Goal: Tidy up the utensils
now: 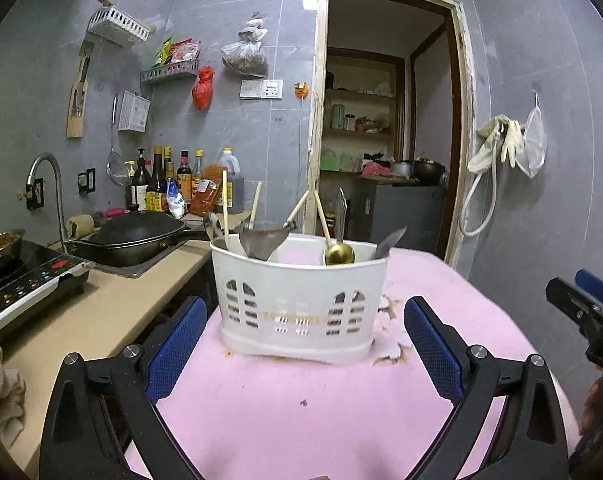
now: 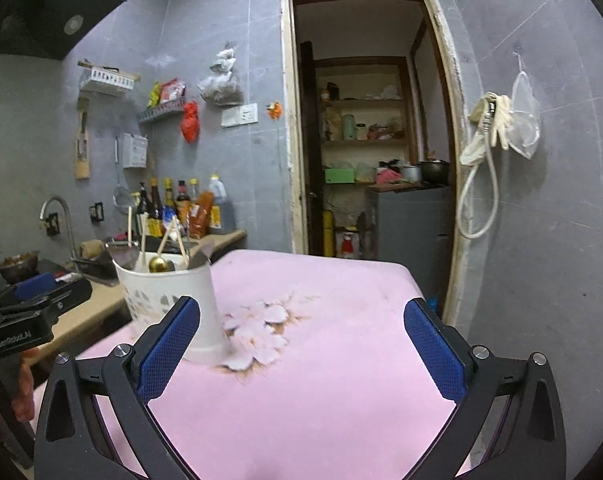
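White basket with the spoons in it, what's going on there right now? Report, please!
Left gripper open, empty, fingers either side of white basket, not touching. Right gripper open, empty, over pink tablecloth. Utensils upright in basket, gold spoon included. Nothing blocking.

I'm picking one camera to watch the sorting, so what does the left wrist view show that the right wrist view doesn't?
Only the left wrist view shows the white basket's slotted front head-on, between the open left gripper, plus the induction cooker and the black pan. Only the right wrist view shows the range hood and the flower print whole, ahead of the open right gripper. Both show the basket on the pink table, the gold spoon standing in it, and the doorway.
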Tool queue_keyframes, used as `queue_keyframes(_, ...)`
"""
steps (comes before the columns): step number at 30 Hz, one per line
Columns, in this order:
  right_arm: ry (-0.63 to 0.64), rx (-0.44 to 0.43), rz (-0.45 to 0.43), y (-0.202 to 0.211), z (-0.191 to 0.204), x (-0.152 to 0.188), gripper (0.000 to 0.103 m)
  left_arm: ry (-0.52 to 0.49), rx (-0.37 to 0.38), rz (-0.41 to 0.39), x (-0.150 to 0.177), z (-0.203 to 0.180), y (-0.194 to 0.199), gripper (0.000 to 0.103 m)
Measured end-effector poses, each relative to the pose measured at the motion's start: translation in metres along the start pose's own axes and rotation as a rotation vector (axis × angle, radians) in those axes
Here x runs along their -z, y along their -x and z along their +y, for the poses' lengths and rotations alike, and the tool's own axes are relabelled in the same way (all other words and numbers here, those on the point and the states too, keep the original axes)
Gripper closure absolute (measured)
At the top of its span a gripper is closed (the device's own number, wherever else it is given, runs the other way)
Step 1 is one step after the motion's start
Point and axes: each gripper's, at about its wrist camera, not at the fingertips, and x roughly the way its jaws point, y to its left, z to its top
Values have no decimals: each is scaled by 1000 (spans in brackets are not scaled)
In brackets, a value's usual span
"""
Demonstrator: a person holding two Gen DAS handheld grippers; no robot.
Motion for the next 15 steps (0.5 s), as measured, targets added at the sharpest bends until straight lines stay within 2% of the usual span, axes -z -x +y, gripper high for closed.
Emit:
queue_keyframes(7, 9, 43, 27, 6, 0, 17, 0, 21, -5, 10, 19, -1, 5, 6)
queue_keyframes(15, -13, 55, 62, 6, -2, 30, 0, 17, -18, 17, 33, 0, 10, 6)
